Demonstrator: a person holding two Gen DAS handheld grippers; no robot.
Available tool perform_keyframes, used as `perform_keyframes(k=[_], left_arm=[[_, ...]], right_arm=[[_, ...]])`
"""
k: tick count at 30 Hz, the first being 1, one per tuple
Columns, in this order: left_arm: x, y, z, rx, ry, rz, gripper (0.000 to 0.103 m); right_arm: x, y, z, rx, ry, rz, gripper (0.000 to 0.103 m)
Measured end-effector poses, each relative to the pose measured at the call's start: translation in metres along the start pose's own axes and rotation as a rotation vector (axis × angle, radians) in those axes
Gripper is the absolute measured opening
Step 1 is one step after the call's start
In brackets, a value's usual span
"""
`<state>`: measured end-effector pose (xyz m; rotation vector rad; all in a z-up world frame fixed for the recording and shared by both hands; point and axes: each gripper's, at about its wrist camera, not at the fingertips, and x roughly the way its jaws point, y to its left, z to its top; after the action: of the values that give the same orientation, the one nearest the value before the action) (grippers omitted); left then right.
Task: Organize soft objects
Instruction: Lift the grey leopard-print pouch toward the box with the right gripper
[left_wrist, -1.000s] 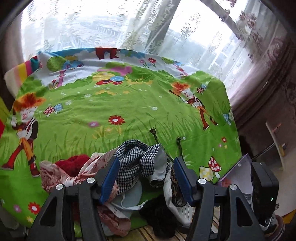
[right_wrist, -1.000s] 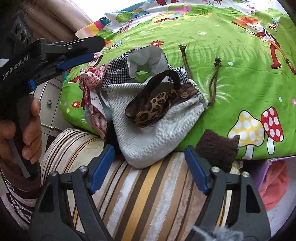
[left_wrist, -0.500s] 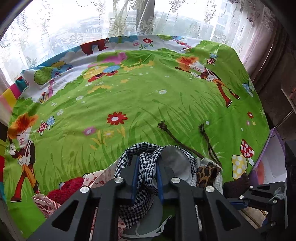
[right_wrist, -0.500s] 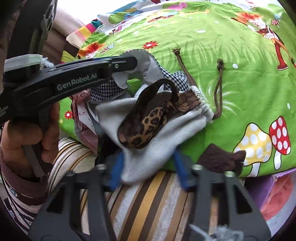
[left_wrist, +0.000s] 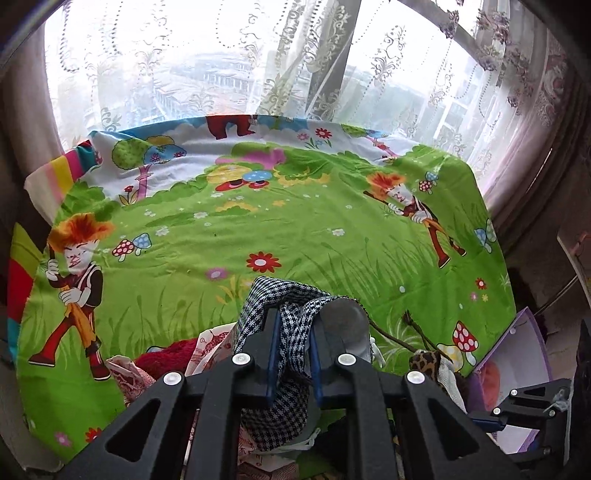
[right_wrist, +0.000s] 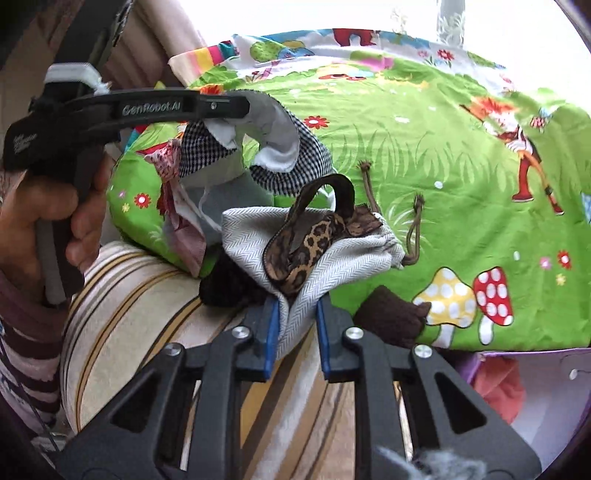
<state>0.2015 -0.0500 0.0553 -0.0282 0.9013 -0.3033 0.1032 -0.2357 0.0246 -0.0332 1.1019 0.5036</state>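
My left gripper (left_wrist: 291, 354) raised, jaws pinched on checked cloth (left_wrist: 291, 332), my left hand (right_wrist: 55, 206) wrapped round its handle, my right gripper (right_wrist: 294, 332) low, jaws clamped on grey pouch (right_wrist: 295, 314)

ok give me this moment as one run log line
left gripper: shut on houndstooth cloth | right gripper: shut on grey herringbone bag | leopard strap on bag | both over green bedsheet

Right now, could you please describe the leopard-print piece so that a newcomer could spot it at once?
Start at the green cartoon bedspread and go to its near edge, where a pile of fabrics lies. There the right tongs pinch a grey herringbone drawstring bag; the leopard-print strap lies on it, the only spotted tan-and-black piece.
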Motion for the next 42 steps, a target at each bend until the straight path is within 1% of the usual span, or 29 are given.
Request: perform_keyframes(k=[3,5,6,7,8,9,10,11,12,13,16,20,21,22,23,24,25,26,27,29,32,34,36,37,38,39,40,41,42], left_arm=[[-0.014,0.004,-0.001,-0.036,-0.042,-0.009,0.015],[-0.014,0.004,-0.004,-0.041,-0.036,-0.013,0.015],[-0.015,0.005,-0.005,-0.051,-0.031,-0.019,0.014],[-0.016,0.005,-0.007,-0.058,-0.033,-0.03,0.014],[-0.018,0.004,-0.009,-0.059,-0.036,-0.038,0.014],[-0.021,0.003,-0.01,-0.057,-0.041,-0.043,0.014],[-0.023,0.002,-0.011,-0.055,-0.045,-0.047,0.014],[-0.025,0.001,-0.012,-0.056,-0.048,-0.051,0.014],[-0.027,0.001,-0.013,-0.06,-0.051,-0.054,0.014],[-0.03,0.001,-0.015,-0.064,-0.056,-0.056,0.014],[-0.037,0.003,-0.018,-0.072,-0.066,-0.063,0.014],[-0.04,0.007,-0.024,-0.092,-0.07,-0.075,0.014],[-0.041,0.008,-0.025,-0.096,-0.071,-0.078,0.014],[-0.042,0.008,-0.026,-0.1,-0.073,-0.082,0.014],[-0.043,0.008,-0.027,-0.102,-0.073,-0.086,0.014],[-0.045,0.008,-0.029,-0.103,-0.075,-0.089,0.014],[-0.047,0.009,-0.03,-0.104,-0.078,-0.091,0.014],[-0.049,0.01,-0.032,-0.106,-0.081,-0.092,0.014],[-0.05,0.01,-0.033,-0.109,-0.082,-0.093,0.014],[-0.053,0.013,-0.036,-0.12,-0.086,-0.095,0.014],[-0.054,0.017,-0.038,-0.136,-0.09,-0.099,0.014],[-0.054,0.017,-0.039,-0.139,-0.088,-0.102,0.014],[-0.052,0.013,-0.041,-0.122,-0.079,-0.099,0.014],[-0.048,0.009,-0.042,-0.103,-0.058,-0.09,0.015],[-0.041,0.007,-0.043,-0.089,-0.018,-0.073,0.016],[-0.034,0.007,-0.045,-0.096,0.014,-0.053,0.017],[-0.029,0.01,-0.048,-0.12,0.025,-0.042,0.017],[-0.027,0.011,-0.049,-0.13,0.028,-0.054,0.017],[-0.025,0.01,-0.051,-0.117,0.028,-0.065,0.017]], right_arm=[[-0.014,0.013,-0.006,-0.097,0.001,-0.036,0.023],[-0.008,0.02,-0.015,-0.179,0.071,-0.062,0.023],[-0.002,0.019,-0.019,-0.193,0.106,-0.076,0.023],[0.001,0.017,-0.023,-0.186,0.12,-0.086,0.024],[0.001,0.014,-0.025,-0.17,0.121,-0.073,0.025],[-0.001,0.01,-0.026,-0.147,0.118,-0.043,0.029],[-0.003,0.005,-0.027,-0.116,0.115,-0.01,0.046],[-0.004,-0.002,-0.027,-0.072,0.111,0.029,0.058],[-0.005,-0.007,-0.027,-0.028,0.103,0.055,0.079],[-0.005,-0.011,-0.027,0.012,0.098,0.077,0.083],[-0.002,-0.023,-0.028,0.122,0.101,0.149,0.083],[0.007,-0.039,-0.029,0.271,0.096,0.187,0.083],[0.01,-0.042,-0.027,0.303,0.095,0.198,0.08],[0.015,-0.044,-0.026,0.323,0.094,0.207,0.067],[0.021,-0.046,-0.025,0.34,0.104,0.205,0.057],[0.027,-0.048,-0.025,0.356,0.115,0.2,0.043],[0.03,-0.048,-0.024,0.361,0.112,0.203,0.032],[0.031,-0.046,-0.021,0.35,0.11,0.209,0.025],[0.03,-0.043,-0.021,0.341,0.103,0.214,0.016],[0.021,-0.035,-0.019,0.298,0.066,0.191,0.012],[0.002,-0.022,-0.013,0.199,0.008,0.11,0.011],[-0.008,-0.018,-0.01,0.158,-0.006,0.074,0.011],[-0.01,-0.017,-0.009,0.145,-0.011,0.053,0.011],[-0.013,-0.016,-0.01,0.141,-0.016,0.048,0.01],[-0.014,-0.015,-0.009,0.14,-0.02,0.052,0.01],[-0.018,-0.015,-0.009,0.139,-0.023,0.056,0.01],[-0.021,-0.015,-0.009,0.136,-0.029,0.054,0.01],[-0.022,-0.015,-0.008,0.13,-0.037,0.047,0.01],[-0.027,-0.015,-0.009,0.12,-0.049,0.038,0.01]])
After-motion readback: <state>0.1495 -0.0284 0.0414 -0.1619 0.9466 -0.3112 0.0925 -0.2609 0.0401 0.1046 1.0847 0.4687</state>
